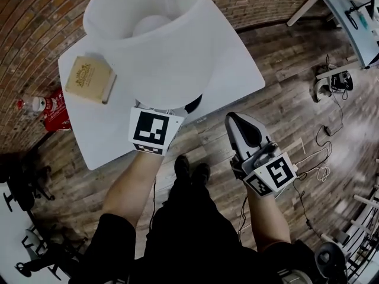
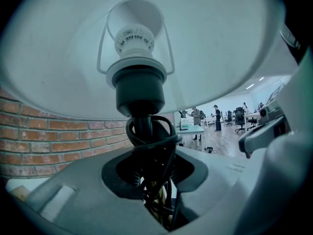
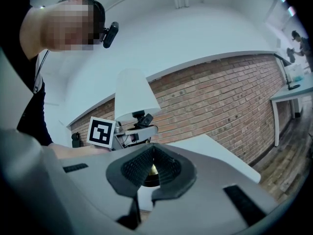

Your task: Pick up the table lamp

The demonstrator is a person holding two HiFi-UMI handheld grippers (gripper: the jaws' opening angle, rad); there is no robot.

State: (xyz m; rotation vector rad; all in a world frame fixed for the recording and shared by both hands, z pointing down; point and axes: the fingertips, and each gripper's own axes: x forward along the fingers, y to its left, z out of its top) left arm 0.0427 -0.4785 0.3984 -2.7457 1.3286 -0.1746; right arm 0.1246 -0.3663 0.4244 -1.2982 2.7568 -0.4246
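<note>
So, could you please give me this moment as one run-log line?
left tongs: shut on lamp at its cord-wrapped stem | right tongs: shut, empty, apart from lamp | table: book on it

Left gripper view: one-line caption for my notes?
Left gripper with jaws clamped on the cord-wrapped stem of the table lamp, seen from under its white shade.

Blocked over the middle of the worktop point(image 1: 237, 64) by the wide shade of the table lamp point(image 1: 160, 46), with a book point(image 1: 90, 79) toward the left corner. Bare and open along the right edge. Closed off behind by a brick wall point(image 1: 35, 28).
</note>
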